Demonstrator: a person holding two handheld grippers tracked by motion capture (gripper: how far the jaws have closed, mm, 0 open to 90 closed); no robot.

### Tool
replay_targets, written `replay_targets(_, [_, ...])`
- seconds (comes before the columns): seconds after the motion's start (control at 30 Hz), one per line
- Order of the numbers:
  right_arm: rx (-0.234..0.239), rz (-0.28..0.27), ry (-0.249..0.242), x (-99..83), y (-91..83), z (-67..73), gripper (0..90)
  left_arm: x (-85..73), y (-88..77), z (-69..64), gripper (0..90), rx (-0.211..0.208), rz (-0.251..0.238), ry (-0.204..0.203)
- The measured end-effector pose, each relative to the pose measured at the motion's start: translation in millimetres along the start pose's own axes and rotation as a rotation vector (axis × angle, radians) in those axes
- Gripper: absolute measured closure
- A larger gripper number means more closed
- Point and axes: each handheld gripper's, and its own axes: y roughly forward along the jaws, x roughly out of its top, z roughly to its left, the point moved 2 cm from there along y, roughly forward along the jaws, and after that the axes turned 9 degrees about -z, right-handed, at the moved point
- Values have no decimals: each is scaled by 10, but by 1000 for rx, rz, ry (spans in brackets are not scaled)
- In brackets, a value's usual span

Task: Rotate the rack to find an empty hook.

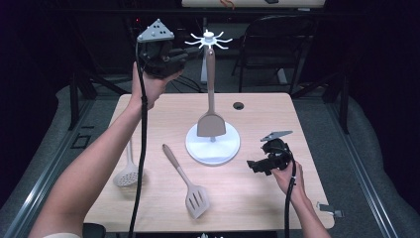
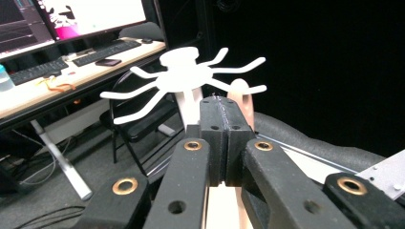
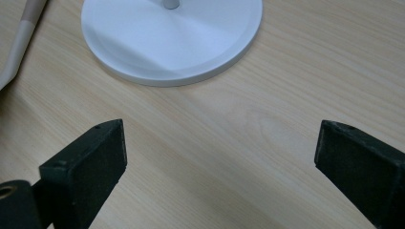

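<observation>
My left gripper (image 1: 182,57) is held high in the air, just left of the white hook rack's spoked top (image 1: 208,38). In the left gripper view its jaws (image 2: 220,138) are shut pad to pad with nothing between them, and the spoked top (image 2: 184,76) lies right behind them. A grey spatula (image 1: 211,121) hangs from the rack, with the loop of its beige handle (image 2: 241,95) just past the jaw tips. My right gripper (image 1: 252,166) rests low over the table, right of the rack's round white base (image 1: 213,148). It is open (image 3: 219,157) and holds nothing, facing the base (image 3: 172,38).
A slotted grey spatula (image 1: 192,193) lies on the wooden table in front of the base, its handle (image 3: 21,43) showing at the edge of the right gripper view. A perforated spoon (image 1: 128,173) lies at the front left. A black chair (image 1: 277,44) stands behind the table.
</observation>
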Motion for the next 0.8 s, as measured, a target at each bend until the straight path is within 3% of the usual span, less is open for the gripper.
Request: replay_targets(0.8, [2,7,-11,4,13,20,34,-41,45,159,900,47,15,-30])
